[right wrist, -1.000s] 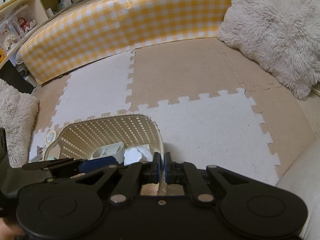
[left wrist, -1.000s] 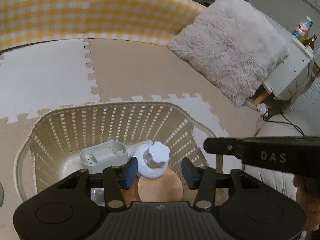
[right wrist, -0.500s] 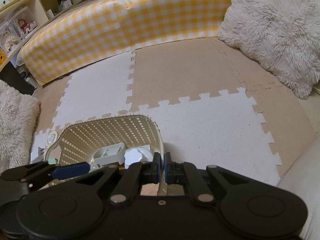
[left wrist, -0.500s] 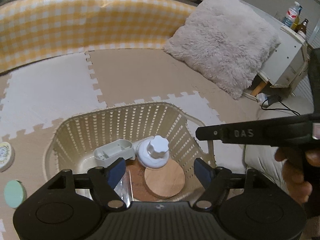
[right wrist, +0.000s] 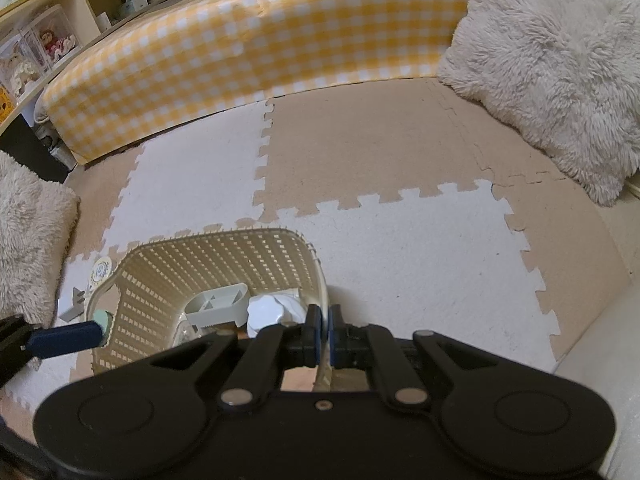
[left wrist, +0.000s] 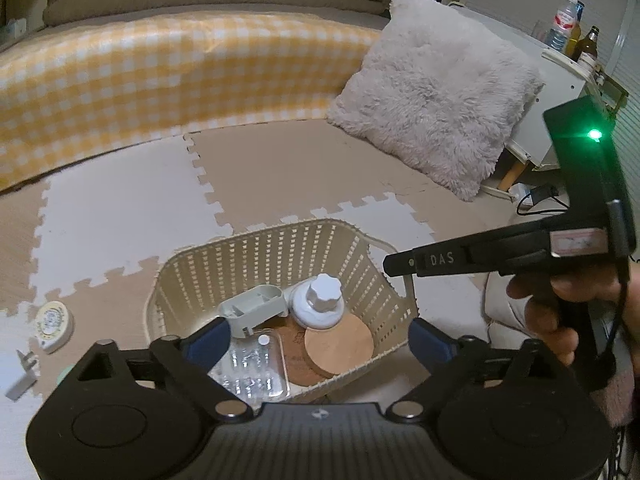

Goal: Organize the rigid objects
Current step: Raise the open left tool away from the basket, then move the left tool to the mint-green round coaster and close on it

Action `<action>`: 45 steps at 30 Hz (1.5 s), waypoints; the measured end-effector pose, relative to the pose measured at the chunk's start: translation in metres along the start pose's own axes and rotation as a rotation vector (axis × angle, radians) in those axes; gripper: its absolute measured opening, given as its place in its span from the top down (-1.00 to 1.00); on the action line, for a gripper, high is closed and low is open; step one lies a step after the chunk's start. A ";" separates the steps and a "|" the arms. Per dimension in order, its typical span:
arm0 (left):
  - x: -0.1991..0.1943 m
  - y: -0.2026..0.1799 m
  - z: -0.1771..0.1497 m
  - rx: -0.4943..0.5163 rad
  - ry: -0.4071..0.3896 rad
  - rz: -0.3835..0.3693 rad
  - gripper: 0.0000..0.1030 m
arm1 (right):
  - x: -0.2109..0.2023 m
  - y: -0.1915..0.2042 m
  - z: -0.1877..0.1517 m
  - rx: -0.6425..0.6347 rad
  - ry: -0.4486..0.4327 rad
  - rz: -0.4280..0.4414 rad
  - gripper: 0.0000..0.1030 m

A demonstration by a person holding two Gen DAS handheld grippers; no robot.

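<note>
A cream slotted basket (left wrist: 276, 240) stands on the foam mat. In it lie a white bottle with a knobbed cap (left wrist: 320, 304), a grey divided tray (left wrist: 252, 308), a round wooden disc (left wrist: 340, 344) and a clear plastic box (left wrist: 252, 368). My left gripper (left wrist: 320, 340) hovers above the basket's near side; its jaws are opening wide and hold nothing. My right gripper (right wrist: 324, 336) is shut on the basket's right rim (right wrist: 320, 280). A hand (left wrist: 560, 304) holds it at the right of the left wrist view.
Left of the basket on the mat lie a round yellow-white tin (left wrist: 54, 326), a small grey bracket (left wrist: 24, 376) and a mint-green disc (right wrist: 102, 318). A yellow checked cushion (left wrist: 160, 76) runs along the back. A fluffy pillow (left wrist: 432, 92) leans at the right.
My left gripper's jaws have spread wide from beside the white bottle, and the gripper has risen away from the basket. The bottle stays in the basket. The right gripper has not moved.
</note>
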State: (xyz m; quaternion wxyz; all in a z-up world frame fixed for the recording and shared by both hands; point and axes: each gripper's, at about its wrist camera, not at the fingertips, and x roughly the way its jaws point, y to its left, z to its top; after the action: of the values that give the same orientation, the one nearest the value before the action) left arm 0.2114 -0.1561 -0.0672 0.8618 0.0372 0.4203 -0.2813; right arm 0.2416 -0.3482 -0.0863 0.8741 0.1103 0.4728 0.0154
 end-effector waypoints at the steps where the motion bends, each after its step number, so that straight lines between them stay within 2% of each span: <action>1: -0.004 0.000 0.000 0.005 -0.002 0.007 -0.96 | 0.000 0.000 0.000 0.000 0.000 0.000 0.92; 4: -0.013 0.005 0.002 0.010 0.004 0.012 -1.00 | 0.000 0.000 0.000 0.001 0.000 0.001 0.92; 11: -0.042 0.025 0.006 -0.017 -0.036 0.035 -1.00 | 0.000 0.001 0.000 -0.012 -0.001 -0.008 0.91; 19: -0.060 0.067 0.004 -0.092 -0.057 0.131 -1.00 | 0.000 0.002 0.000 -0.013 0.000 -0.011 0.91; 24: -0.058 0.097 0.005 -0.162 -0.037 0.191 -1.00 | 0.000 0.003 0.000 -0.022 0.002 -0.015 0.91; 31: -0.049 0.137 0.001 -0.184 -0.002 0.263 -1.00 | 0.000 0.003 0.000 -0.024 0.000 -0.019 0.91; 37: -0.028 0.171 -0.014 -0.237 0.070 0.341 -1.00 | 0.000 0.004 0.000 -0.029 -0.002 -0.027 0.91; 41: -0.017 0.177 -0.017 -0.238 0.082 0.370 -1.00 | 0.000 0.004 0.000 -0.025 -0.004 -0.028 0.90; 45: -0.003 0.175 -0.017 -0.189 0.108 0.355 -0.95 | -0.001 0.002 0.000 -0.013 -0.018 -0.020 0.90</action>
State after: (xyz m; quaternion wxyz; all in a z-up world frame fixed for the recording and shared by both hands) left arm 0.2880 -0.0025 -0.1061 0.8737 0.0448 0.4774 -0.0818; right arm 0.2413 -0.3466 -0.0854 0.8790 0.1000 0.4661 0.0089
